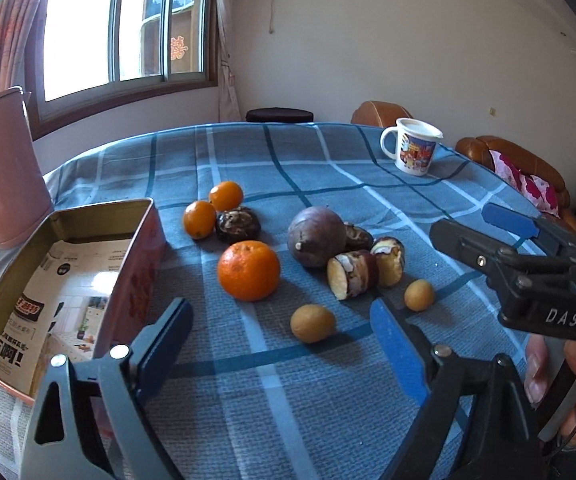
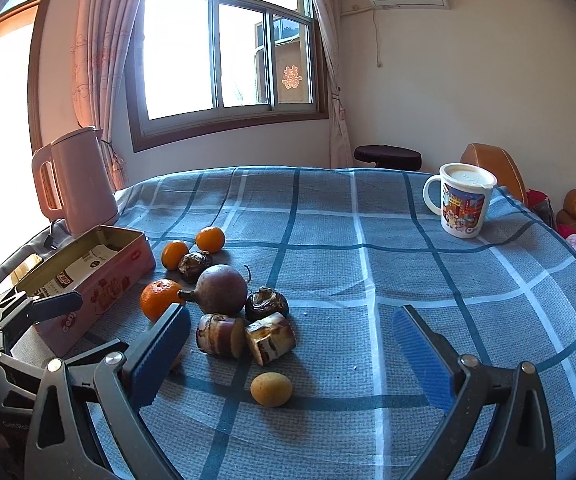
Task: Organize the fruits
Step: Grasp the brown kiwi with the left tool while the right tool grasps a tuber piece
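Observation:
On the blue checked cloth lie a large orange [image 1: 248,270], two small oranges [image 1: 226,196], a dark purple round fruit [image 1: 316,236], cut brown pieces [image 1: 351,274] and two small yellow fruits. My left gripper [image 1: 284,340] is open, and one yellow fruit [image 1: 312,323] lies untouched on the cloth by its fingertips. My right gripper [image 2: 291,356] is open above the cloth, and the other yellow fruit [image 2: 271,389] shows between its fingers with neither pad on it. An open pink tin [image 1: 136,280] with printed paper inside stands left of the fruit.
A pink kettle [image 2: 74,180] stands behind the tin at the table's left edge. A lidded cartoon mug [image 2: 461,204] sits at the far right. Brown sofas [image 1: 523,160] and a dark stool [image 2: 387,157] stand beyond the table. A person's hand [image 1: 567,384] holds the right gripper.

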`<action>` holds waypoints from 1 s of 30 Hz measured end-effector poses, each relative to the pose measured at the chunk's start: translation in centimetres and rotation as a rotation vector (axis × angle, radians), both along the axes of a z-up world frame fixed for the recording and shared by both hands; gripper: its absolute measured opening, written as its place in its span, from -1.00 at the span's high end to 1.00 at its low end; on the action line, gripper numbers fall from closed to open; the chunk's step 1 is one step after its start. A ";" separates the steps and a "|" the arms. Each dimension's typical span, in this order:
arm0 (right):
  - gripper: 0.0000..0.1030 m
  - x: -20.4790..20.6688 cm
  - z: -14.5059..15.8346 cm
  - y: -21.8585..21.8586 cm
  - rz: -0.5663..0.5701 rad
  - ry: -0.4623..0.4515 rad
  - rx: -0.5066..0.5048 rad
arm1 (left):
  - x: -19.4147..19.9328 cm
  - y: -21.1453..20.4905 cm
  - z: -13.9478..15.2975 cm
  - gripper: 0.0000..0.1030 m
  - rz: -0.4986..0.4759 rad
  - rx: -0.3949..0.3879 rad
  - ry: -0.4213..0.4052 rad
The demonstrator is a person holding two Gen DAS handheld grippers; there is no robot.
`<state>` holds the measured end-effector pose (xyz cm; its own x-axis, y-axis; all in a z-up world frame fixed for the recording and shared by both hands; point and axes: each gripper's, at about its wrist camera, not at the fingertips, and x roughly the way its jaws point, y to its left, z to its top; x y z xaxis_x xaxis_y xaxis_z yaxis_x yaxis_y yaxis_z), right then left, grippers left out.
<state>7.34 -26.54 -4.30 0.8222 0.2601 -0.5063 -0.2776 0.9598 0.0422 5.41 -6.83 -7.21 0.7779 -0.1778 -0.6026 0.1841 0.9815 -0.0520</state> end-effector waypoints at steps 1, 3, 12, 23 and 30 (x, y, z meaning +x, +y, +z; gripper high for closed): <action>-0.98 0.2 -0.2 -0.1 -0.001 0.009 0.000 | 0.3 -0.4 -0.2 -0.69 -0.015 0.003 0.018; -0.98 0.5 -0.6 -0.2 0.000 0.022 -0.004 | 0.7 -1.1 -0.5 -0.55 -0.047 0.015 0.047; -0.65 3.2 -2.3 0.7 0.067 0.152 -0.061 | 2.6 -2.4 -1.7 0.15 -0.106 0.029 0.155; -0.24 5.4 -3.7 1.7 0.147 0.290 -0.072 | 3.5 -1.3 -1.8 0.39 -0.109 -0.010 0.155; 0.27 6.2 -4.0 2.1 0.185 0.318 -0.070 | 3.3 -0.4 -1.2 0.39 -0.099 -0.039 0.115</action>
<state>13.55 -24.39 -8.34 0.5628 0.3456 -0.7508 -0.4305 0.8980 0.0907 8.70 -7.24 -8.45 0.6814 -0.2758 -0.6780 0.2708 0.9556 -0.1165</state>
